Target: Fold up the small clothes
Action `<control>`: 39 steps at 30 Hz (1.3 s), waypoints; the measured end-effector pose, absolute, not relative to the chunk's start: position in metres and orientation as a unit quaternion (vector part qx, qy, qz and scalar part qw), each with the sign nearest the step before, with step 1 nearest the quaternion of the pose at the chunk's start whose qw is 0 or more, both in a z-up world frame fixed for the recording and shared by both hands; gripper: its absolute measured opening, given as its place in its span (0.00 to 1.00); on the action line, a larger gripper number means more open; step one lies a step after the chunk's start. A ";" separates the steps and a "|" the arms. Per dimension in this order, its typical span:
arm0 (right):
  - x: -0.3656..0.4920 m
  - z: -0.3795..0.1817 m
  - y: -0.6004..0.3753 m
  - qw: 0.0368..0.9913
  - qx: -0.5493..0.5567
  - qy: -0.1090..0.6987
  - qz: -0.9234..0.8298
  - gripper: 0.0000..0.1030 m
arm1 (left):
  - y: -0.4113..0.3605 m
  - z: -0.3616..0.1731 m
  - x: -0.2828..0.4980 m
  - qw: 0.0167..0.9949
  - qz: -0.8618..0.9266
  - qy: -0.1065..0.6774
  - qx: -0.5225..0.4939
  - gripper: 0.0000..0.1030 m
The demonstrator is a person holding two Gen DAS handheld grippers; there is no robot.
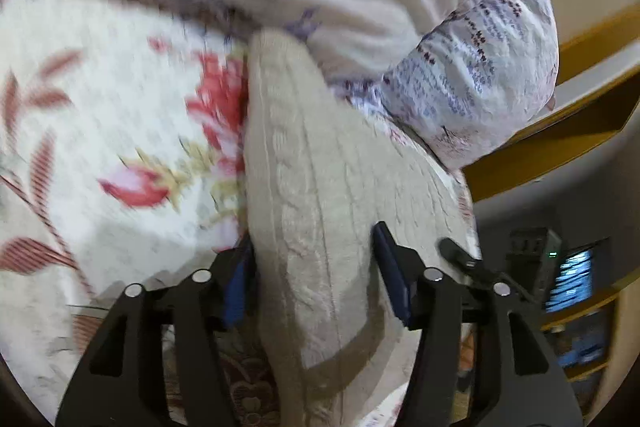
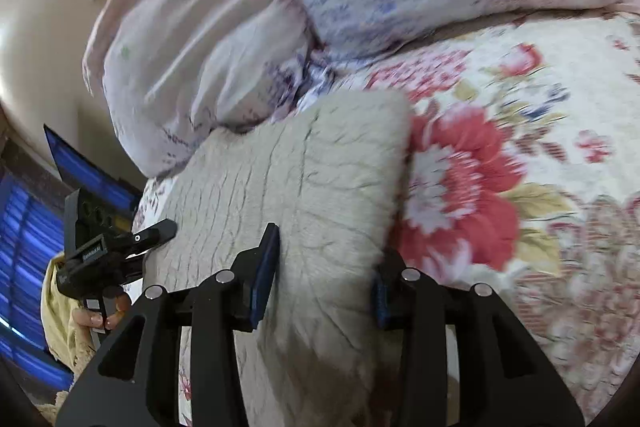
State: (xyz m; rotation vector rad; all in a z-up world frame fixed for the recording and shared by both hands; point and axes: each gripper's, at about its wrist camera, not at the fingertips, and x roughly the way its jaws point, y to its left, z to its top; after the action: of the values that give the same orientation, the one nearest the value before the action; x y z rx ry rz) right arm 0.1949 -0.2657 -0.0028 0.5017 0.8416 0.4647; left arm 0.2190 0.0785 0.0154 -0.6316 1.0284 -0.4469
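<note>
Floral bedspread (image 2: 520,75) is my work surface; pillows (image 2: 208,39) crowd the far side, open room toward the big red flower. Cream cable-knit sweater (image 2: 312,179) lies folded on it, probably mid-fold. My left gripper (image 1: 312,275) and right gripper (image 2: 324,275) both stand wide, straddling the knit; whether they pinch it, I cannot tell. The folded edge by the flower is clear.

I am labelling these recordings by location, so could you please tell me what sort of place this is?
Most likely a bedroom in a home: the knitted garment lies on a floral bedspread, with pillows bunched behind it near a wall.
</note>
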 end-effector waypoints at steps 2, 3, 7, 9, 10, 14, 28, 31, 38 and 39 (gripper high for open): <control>0.192 0.000 -0.278 0.858 0.257 0.388 0.218 0.41 | 0.077 0.032 0.211 0.833 -0.191 0.449 -0.261 0.62; 0.193 0.000 -0.282 0.857 0.263 0.386 0.215 0.41 | 0.076 0.039 0.207 0.845 -0.187 0.434 -0.249 0.63; 0.197 0.000 -0.274 0.862 0.257 0.381 0.215 0.17 | 0.062 0.064 0.184 0.882 -0.203 0.384 -0.181 0.63; 0.194 0.010 -0.268 0.889 0.216 0.357 0.188 0.09 | 0.047 0.068 0.181 0.887 -0.212 0.381 -0.150 0.63; 0.193 0.012 -0.268 0.896 0.207 0.351 0.174 0.09 | 0.040 0.068 0.179 0.888 -0.215 0.384 -0.133 0.63; 0.206 -0.002 -0.266 0.896 0.186 0.380 0.134 0.09 | 0.027 0.064 0.180 0.891 -0.208 0.389 -0.107 0.63; 0.139 0.031 -0.239 0.927 0.067 0.320 0.183 0.25 | 0.036 0.055 0.156 0.907 -0.140 0.397 -0.036 0.74; 0.142 0.013 -0.220 0.918 0.013 0.358 0.167 0.27 | 0.034 0.042 0.159 0.898 -0.132 0.419 -0.026 0.75; 0.131 0.013 -0.218 0.926 0.016 0.345 0.154 0.47 | 0.039 0.039 0.157 0.897 -0.133 0.418 -0.048 0.78; 0.126 0.015 -0.220 0.929 0.023 0.336 0.153 0.56 | 0.041 0.040 0.153 0.900 -0.135 0.412 -0.053 0.79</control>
State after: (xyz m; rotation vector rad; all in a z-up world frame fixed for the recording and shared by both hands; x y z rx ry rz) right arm 0.1256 -0.2197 0.0153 0.0463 0.6876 0.3141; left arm 0.1534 0.0410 0.0402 -0.1087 0.8518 -0.2789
